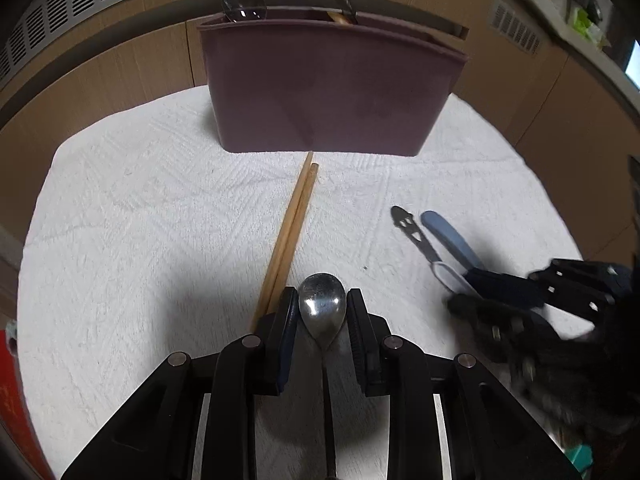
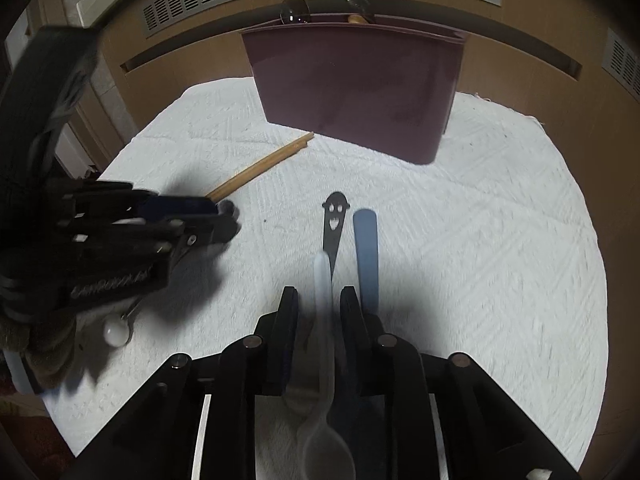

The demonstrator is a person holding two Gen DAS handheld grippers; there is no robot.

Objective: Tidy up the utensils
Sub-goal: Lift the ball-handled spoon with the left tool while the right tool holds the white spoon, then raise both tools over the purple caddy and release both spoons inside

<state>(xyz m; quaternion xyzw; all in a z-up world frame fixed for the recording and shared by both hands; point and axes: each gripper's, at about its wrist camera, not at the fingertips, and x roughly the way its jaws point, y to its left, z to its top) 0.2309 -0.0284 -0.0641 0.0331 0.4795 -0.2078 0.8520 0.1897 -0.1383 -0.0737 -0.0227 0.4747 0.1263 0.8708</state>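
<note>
Left wrist view: left claw [image 1: 322,312] low over the white cloth [image 1: 140,220], its fingers [image 1: 286,320] either side of a steel spoon's [image 1: 322,310] bowl and apparently touching it.
Left claw state: seems clenched on the spoon, bowl forward, handle running back between the fingers; contact on both sides is hard to confirm.
Chopsticks [image 1: 290,232]: wooden pair flat on the cloth just left of the spoon, tips near the bin's foot.
Bin [image 1: 332,92]: maroon, upright at the cloth's far edge; a ladle [image 1: 244,2] and other utensil tops stick out.
Right claw [image 2: 318,304]: released, fingers apart around the handle of a clear plastic spoon [image 2: 326,360], bowl toward the camera.
Beside it: a dark flat utensil with a smiley cut-out [image 2: 334,224] and a blue handle [image 2: 366,256], side by side on the cloth.
</note>
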